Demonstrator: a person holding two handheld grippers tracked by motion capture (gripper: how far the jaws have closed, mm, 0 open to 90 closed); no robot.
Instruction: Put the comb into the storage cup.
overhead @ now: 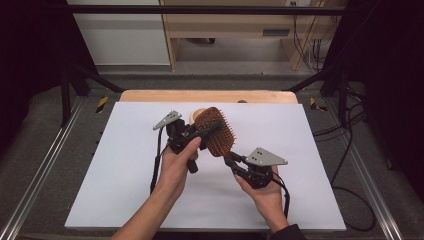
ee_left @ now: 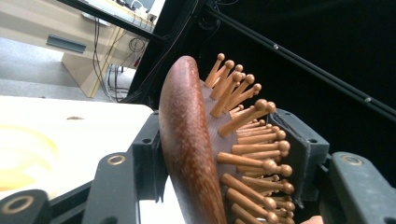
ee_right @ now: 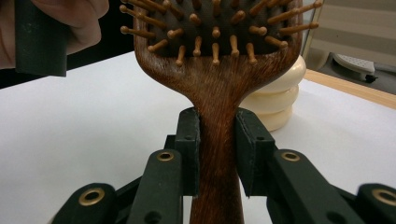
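A wooden paddle hairbrush (overhead: 217, 132) with brown pins is held up above the white mat between both grippers. My right gripper (overhead: 230, 161) is shut on its handle (ee_right: 217, 154), one pad on each side of the neck. My left gripper (overhead: 207, 127) spans the brush head (ee_left: 187, 140). One pad lies against the smooth wooden back and the other meets the pin tips (ee_left: 273, 154), so it is shut on the head. In the right gripper view the pins (ee_right: 215, 32) face the camera and a hand with the other gripper's body shows at the top left.
A cream object of stacked rings (overhead: 196, 116) (ee_right: 275, 98) stands on the mat just behind the brush. The white mat (overhead: 125, 175) covers a wooden table (overhead: 207, 96). Black frame rails and cables run along both sides.
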